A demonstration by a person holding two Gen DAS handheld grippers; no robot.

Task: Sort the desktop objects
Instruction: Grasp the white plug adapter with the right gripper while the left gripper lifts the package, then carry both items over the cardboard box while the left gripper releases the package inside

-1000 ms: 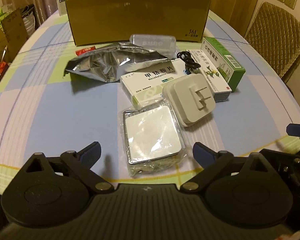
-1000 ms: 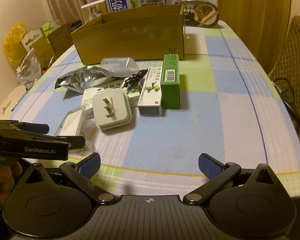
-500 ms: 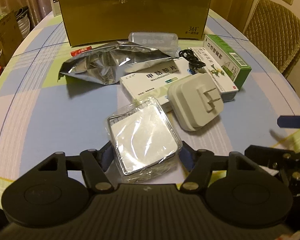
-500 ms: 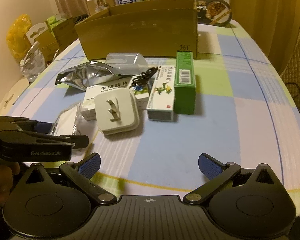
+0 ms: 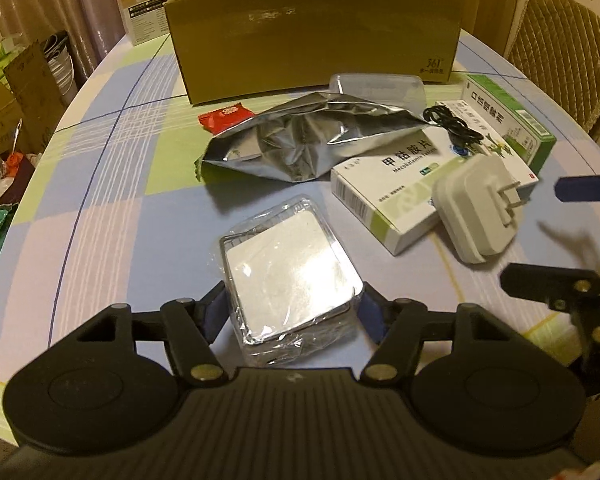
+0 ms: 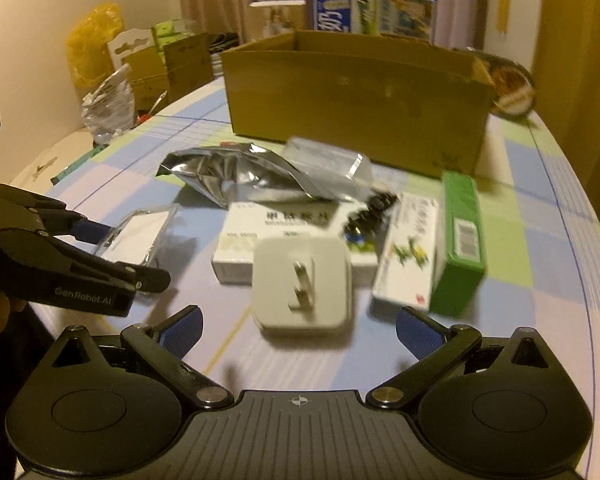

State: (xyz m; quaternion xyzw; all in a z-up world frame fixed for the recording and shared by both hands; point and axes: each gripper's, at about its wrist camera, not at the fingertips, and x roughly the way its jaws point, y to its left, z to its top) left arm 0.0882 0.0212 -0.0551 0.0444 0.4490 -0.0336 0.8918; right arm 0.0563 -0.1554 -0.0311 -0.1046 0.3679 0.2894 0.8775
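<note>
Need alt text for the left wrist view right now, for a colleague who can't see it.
The left hand-held gripper is shut on a plastic-wrapped white square pack. Beyond lie a white plug adapter, medicine boxes, a silver foil bag and an open cardboard box.

Two matte black handheld grippers with blue finger pads

Left gripper [image 5: 290, 312] and right gripper [image 6: 298, 330] share ribbed black bodies, round side discs, triangular cut-outs, silver pivot screws, a small crosshair mark; white "GenRobot.AI" lettering runs along the left one's side
</note>
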